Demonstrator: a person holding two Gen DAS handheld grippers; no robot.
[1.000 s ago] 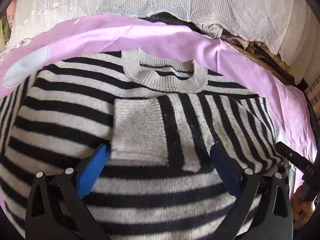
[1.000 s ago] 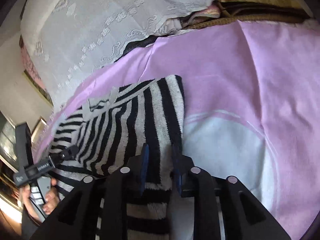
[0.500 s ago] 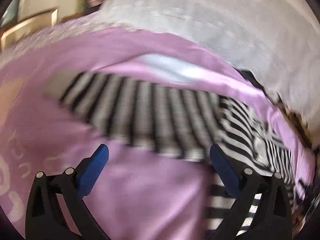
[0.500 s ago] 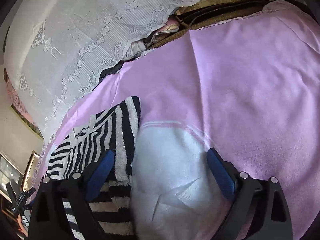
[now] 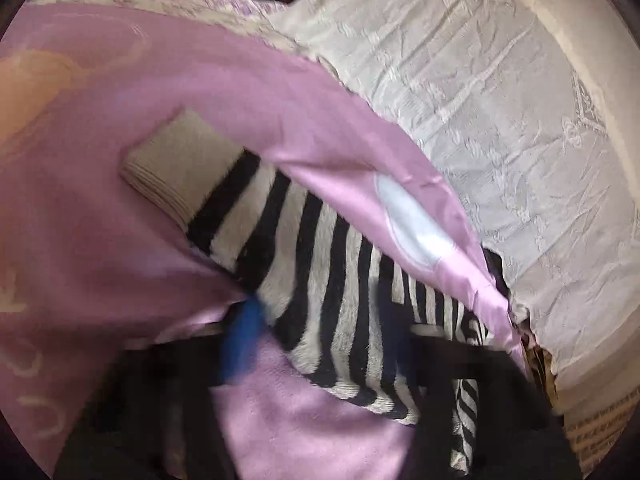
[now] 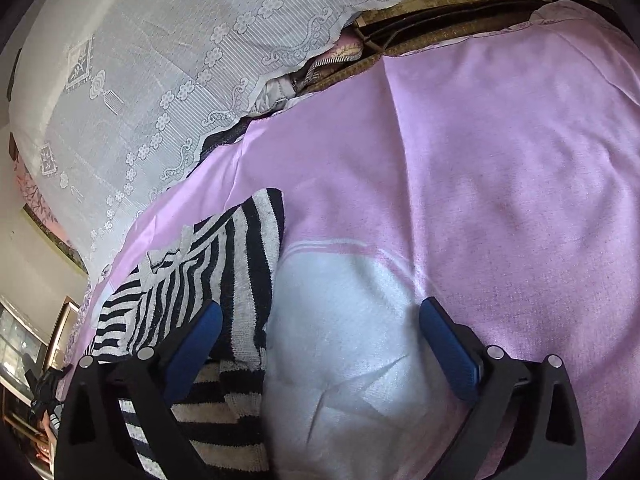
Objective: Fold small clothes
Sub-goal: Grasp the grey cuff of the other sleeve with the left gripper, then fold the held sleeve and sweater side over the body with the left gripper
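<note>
The sweater (image 5: 320, 280), black and pale grey in stripes, lies on the pink blanket (image 5: 100, 220); in the left wrist view one sleeve stretches out across the blanket, its plain grey cuff (image 5: 180, 168) at the far end; a fold of blanket with a pale blue patch lies over the sleeve's far edge; the left gripper (image 5: 316, 328) is heavily blurred, one blue pad at the sleeve's near edge and the other a dark smear over the stripes, with the sleeve between them; whether it is clamped or merely straddling the cloth I cannot tell; in the right wrist view the right gripper (image 6: 320, 344) has its jaws spread wide and holds nothing; its left pad is over the sweater's folded edge (image 6: 248, 280), its right pad over bare blanket, a pale blue patch (image 6: 352, 340) between them; the sweater's body lies to the left, neckband (image 6: 168, 256) visible; a white lace cloth (image 6: 160, 80) covers what stands behind the blanket.
</note>
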